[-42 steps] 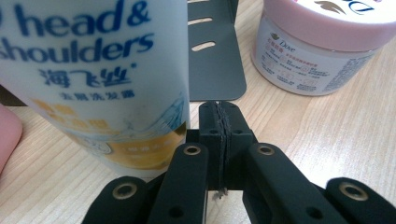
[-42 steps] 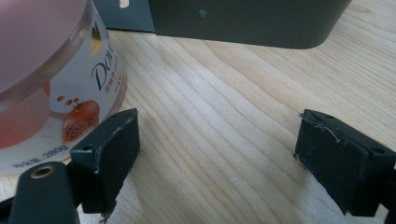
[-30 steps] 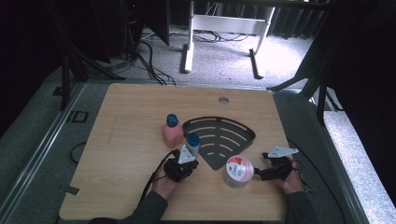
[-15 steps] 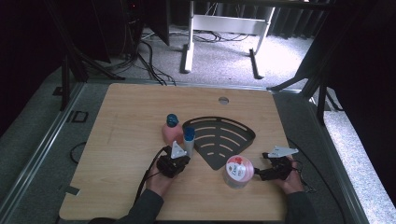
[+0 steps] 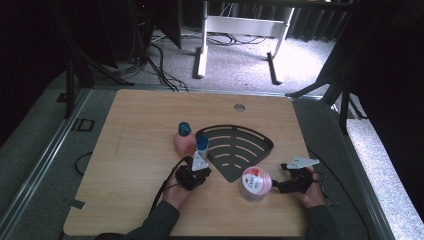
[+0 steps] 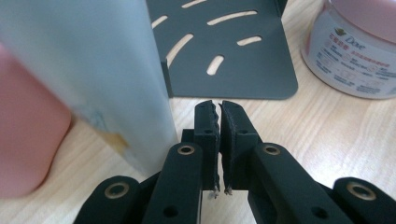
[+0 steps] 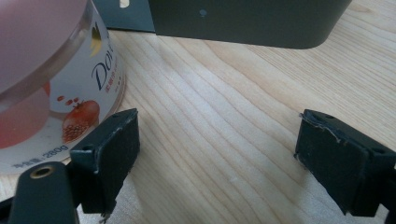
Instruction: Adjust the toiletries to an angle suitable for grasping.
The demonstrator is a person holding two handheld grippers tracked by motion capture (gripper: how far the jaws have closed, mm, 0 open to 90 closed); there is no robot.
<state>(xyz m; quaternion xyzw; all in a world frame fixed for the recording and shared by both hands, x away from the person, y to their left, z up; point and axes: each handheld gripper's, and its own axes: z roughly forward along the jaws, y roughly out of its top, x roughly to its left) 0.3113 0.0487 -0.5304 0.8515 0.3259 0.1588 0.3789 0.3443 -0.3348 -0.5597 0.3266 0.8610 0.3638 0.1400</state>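
Left tool (image 6: 219, 112) nearly together, holding nothing, low on the surface (image 5: 135, 135), just beside the pale tube (image 6: 88, 70) with blue cap, which stands upright at the near left edge of the dark rack (image 5: 240, 150). Right tool (image 7: 217, 154) wide apart, empty; one pad just beside the jar (image 7: 46, 79), in front of the rack. Both hands resting low.

The left black two-jaw tongs (image 6: 219, 121) are lying low over the desk with their jaws almost touching and nothing between them. The right black tongs (image 7: 217, 154) are resting low with jaws gaping wide, both forearms reaching in from the near edge.
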